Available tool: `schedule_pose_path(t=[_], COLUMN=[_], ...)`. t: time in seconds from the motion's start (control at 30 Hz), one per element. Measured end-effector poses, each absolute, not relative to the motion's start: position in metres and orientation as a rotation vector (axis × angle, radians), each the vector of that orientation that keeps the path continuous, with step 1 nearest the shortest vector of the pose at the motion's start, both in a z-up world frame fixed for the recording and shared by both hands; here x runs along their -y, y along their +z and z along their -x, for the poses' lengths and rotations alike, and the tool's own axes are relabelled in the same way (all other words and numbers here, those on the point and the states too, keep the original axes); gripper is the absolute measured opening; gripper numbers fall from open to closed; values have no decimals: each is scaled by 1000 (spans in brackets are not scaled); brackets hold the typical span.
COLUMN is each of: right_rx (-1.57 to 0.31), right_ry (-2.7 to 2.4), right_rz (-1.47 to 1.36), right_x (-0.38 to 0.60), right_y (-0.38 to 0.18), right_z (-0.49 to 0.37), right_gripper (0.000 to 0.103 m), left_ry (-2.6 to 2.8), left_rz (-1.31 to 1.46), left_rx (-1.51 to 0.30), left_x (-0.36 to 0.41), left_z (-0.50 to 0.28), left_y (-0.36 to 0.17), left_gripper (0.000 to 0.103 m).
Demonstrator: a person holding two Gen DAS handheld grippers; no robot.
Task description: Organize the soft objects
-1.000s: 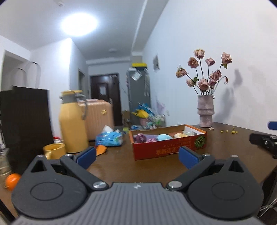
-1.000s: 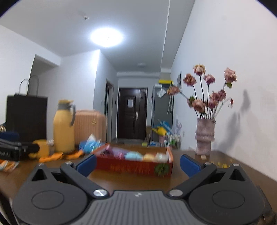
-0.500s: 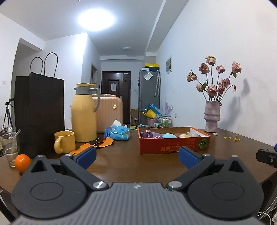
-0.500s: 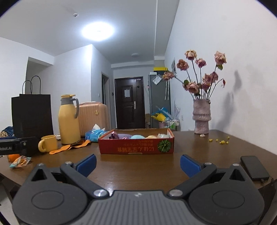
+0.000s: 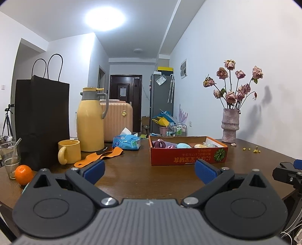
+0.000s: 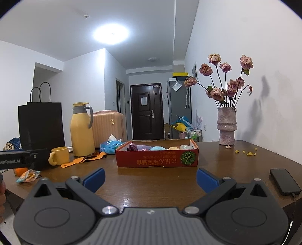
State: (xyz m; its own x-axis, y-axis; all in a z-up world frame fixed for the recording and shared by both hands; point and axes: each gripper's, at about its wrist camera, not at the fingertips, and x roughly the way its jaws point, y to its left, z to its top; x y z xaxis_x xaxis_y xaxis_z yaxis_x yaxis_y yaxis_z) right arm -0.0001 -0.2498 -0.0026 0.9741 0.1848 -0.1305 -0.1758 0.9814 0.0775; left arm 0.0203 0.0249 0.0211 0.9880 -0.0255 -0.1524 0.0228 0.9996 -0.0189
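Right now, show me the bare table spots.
Free: the table between the red box and both open grippers, and between box and vase. Crowded: the left, with mug, jug, orange strap, black bag, orange.

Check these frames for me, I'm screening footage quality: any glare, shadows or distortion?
Left wrist view: the ceiling light blows out to white, the flower vase casts soft shadows on the wall, and fisheye bending curves the wall edges and darkens the corners. Right wrist view: the same blown-out ceiling light, a dull sheen on the table, and the red box stays sharp.
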Motion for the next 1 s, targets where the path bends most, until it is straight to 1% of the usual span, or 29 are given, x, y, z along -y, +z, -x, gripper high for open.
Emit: schedule_pose_path(t=[1.0], right_rx=[-142], right_ry=[194], right_rz=[-66], right_x=[252], right_y=[-6], right_z=[-2], right_gripper=[103], left_ry=[-23], left_rz=[2], left_rx=[-151], left_x=[-31], left_z=[-19], left_y=[18], left_gripper=[103])
